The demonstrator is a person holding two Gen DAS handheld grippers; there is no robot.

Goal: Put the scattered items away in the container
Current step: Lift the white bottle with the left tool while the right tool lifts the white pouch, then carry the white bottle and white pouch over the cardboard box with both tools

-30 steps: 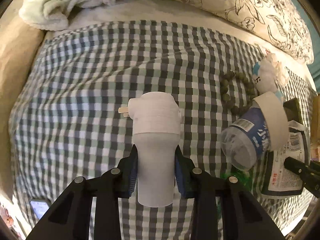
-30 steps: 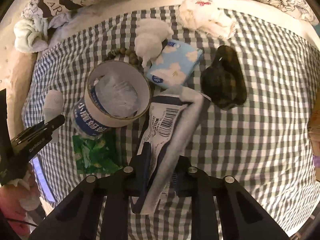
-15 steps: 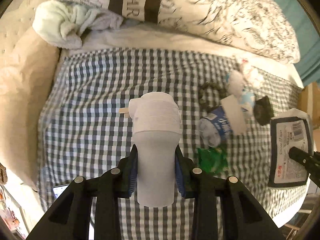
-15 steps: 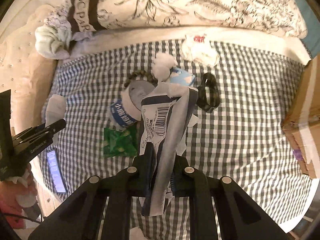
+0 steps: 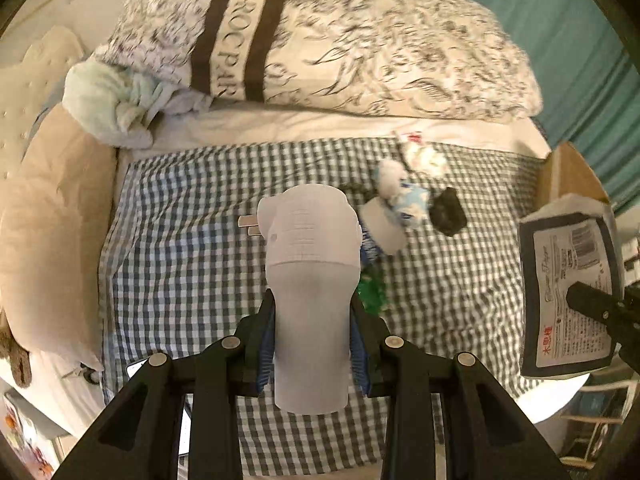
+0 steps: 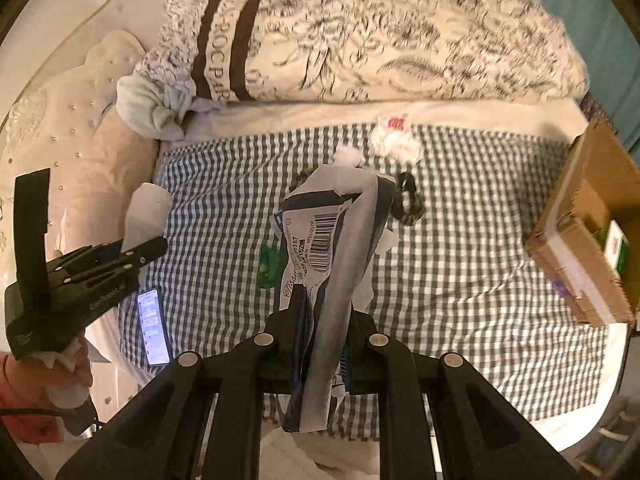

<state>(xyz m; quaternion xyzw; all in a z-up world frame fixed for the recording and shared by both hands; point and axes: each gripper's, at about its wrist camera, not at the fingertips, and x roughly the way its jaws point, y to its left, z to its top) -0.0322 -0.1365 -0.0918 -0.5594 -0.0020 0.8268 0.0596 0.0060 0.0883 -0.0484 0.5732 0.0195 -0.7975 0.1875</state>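
Judging from the present state of the bed, the tidying is under way but far from finished. The left gripper is clamped on a white plug-in device, its prongs pointing left, held clear above the checked cloth. The right gripper is pinched tight on a flat dark-and-white packet with a barcode, likewise off the bed.

The cardboard box, taken to be the container, stands open at the right edge of the bed. One green-and-white carton shows inside it; the rest of its contents cannot be made out. Neither held item is over the box yet.

Outstanding on the cloth:
- a green sachet
- a blue-and-white roll
- a white plush toy with a light-blue pack beside it
- a black object
- a crumpled white wrapper with a red mark
- a lit phone at the near left edge, possibly not part of the job

In my judgement two items are in transit and at least five await collection.
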